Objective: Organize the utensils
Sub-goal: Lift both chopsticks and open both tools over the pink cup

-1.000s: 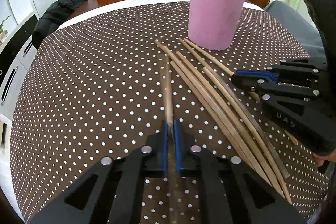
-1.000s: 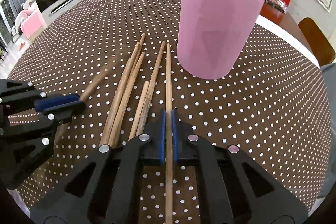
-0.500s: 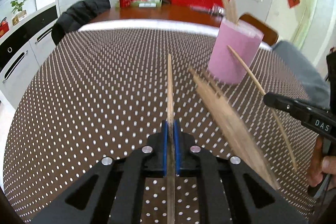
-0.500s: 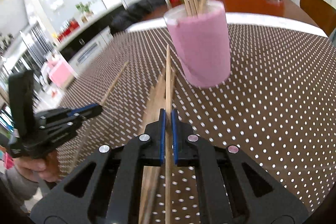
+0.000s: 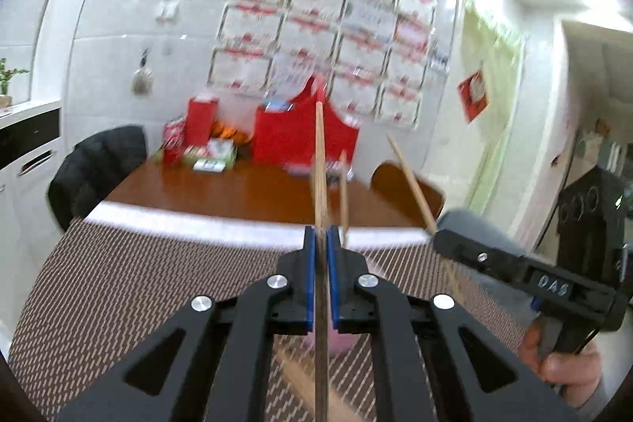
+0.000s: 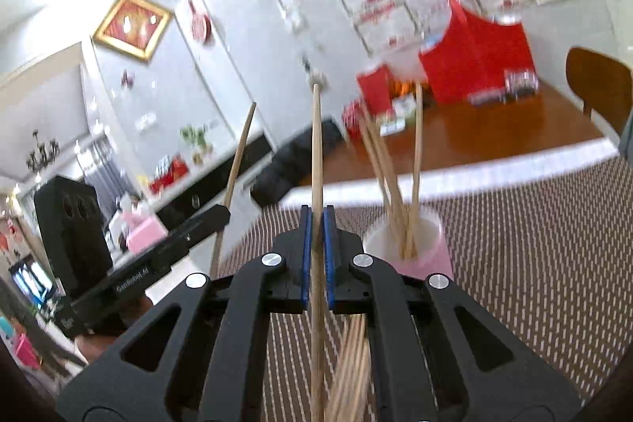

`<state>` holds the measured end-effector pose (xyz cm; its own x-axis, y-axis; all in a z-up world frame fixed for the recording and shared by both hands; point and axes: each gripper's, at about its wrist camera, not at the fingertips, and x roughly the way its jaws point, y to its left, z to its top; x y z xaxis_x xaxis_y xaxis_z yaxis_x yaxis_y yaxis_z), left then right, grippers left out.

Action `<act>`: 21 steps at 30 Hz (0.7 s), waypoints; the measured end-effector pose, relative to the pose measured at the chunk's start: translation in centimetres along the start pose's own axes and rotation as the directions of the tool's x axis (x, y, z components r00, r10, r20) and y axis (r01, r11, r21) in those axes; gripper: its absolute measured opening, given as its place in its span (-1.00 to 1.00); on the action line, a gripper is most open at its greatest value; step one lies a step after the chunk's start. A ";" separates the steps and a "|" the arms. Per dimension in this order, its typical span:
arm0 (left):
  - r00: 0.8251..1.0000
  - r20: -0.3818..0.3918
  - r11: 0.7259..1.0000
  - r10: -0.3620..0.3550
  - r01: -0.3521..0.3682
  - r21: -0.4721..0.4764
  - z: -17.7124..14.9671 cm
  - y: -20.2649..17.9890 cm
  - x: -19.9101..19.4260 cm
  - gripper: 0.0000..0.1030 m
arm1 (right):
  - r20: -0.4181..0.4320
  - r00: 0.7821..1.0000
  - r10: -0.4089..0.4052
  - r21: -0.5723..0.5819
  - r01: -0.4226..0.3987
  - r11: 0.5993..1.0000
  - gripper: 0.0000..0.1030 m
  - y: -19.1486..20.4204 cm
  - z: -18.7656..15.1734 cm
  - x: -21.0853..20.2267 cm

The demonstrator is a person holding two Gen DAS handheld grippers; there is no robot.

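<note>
A wooden chopstick [image 5: 319,161] is clamped between the blue pads of the left gripper [image 5: 321,252], raised above the dotted tablecloth [image 5: 118,283]. The right gripper [image 6: 315,224] grips a second chopstick [image 6: 316,153] the same way. Only the right wrist view shows the pink cup [image 6: 411,248] plainly, just right of that gripper, on the cloth, with several chopsticks standing in it. In the left wrist view the cup is mostly hidden behind the fingers. Both views show blurred loose chopsticks [image 6: 352,362] lying on the cloth near the cup.
</note>
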<state>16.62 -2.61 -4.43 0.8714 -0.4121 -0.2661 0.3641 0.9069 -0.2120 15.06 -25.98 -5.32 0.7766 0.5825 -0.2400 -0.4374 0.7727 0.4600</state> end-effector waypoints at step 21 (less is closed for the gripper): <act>0.952 0.243 0.977 -0.187 0.206 -0.056 3.2 -1.8 11.2 -0.88 | 0.227 0.974 -0.012 0.044 0.002 0.999 -0.88 -6.7 5.7 7.3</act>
<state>26.77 -8.60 -3.99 0.8414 -0.5403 0.0147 0.5168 0.7962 -0.3146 26.28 -28.35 -5.29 0.8643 0.5010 -0.0452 -0.4156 0.7618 0.4969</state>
